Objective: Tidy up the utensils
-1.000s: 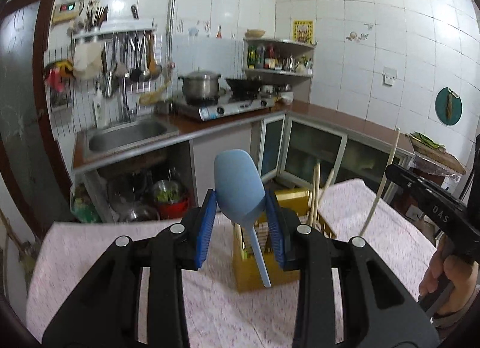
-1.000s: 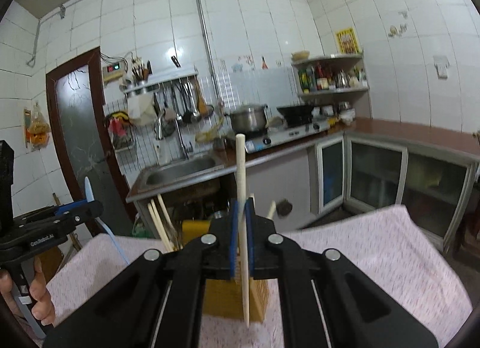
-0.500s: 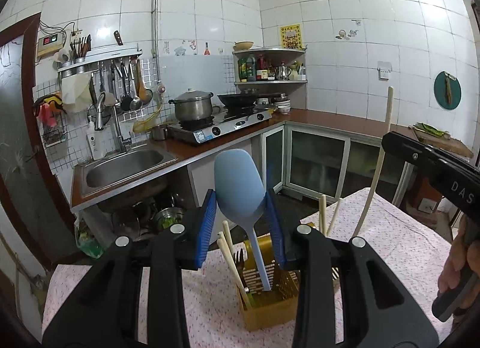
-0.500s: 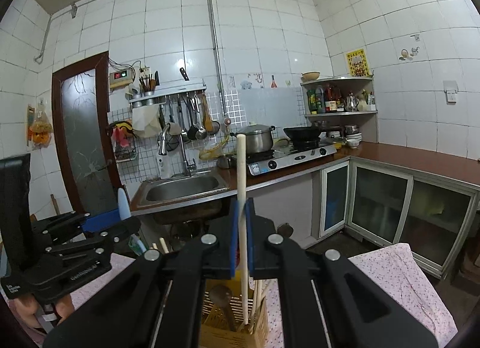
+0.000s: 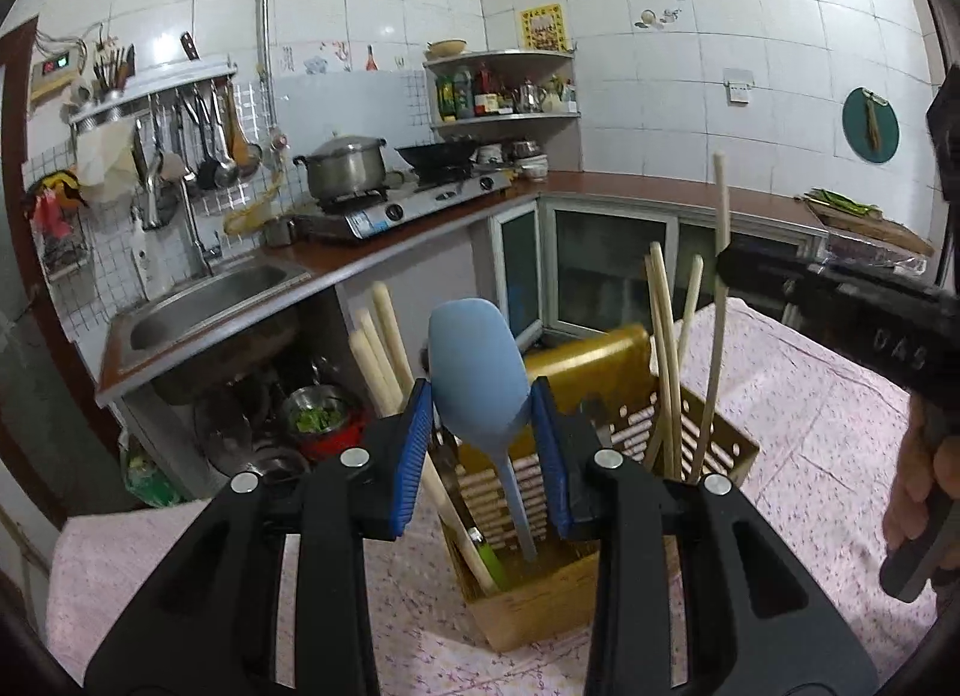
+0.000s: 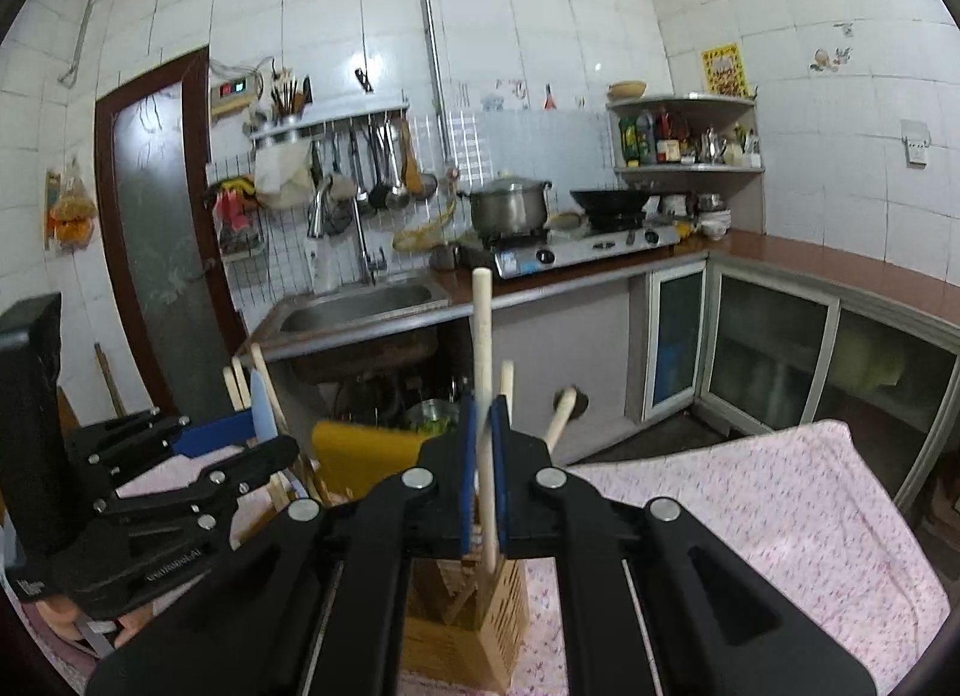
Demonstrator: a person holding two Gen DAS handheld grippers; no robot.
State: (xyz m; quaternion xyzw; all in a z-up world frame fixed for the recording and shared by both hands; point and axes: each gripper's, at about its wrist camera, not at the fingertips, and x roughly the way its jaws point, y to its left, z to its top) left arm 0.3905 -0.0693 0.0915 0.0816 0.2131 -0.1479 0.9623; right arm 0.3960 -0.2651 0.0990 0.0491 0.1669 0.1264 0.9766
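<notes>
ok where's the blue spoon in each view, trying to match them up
Left wrist view: the blue spoon is at centre, bowl up, pinched in the left gripper, handle down in the yellow utensil holder.
Right wrist view: only its edge shows at far left.
Shared landmark: the steel pot on the stove.

Holder (image 5: 630,570) on tablecloth (image 5: 828,456), centre; spoon (image 5: 480,378) handle inside it, left of chopsticks (image 5: 666,360) standing in its right part. Behind the table: sink (image 5: 210,306) left, stove (image 5: 408,204) right, pot (image 5: 345,165) on stove.
</notes>
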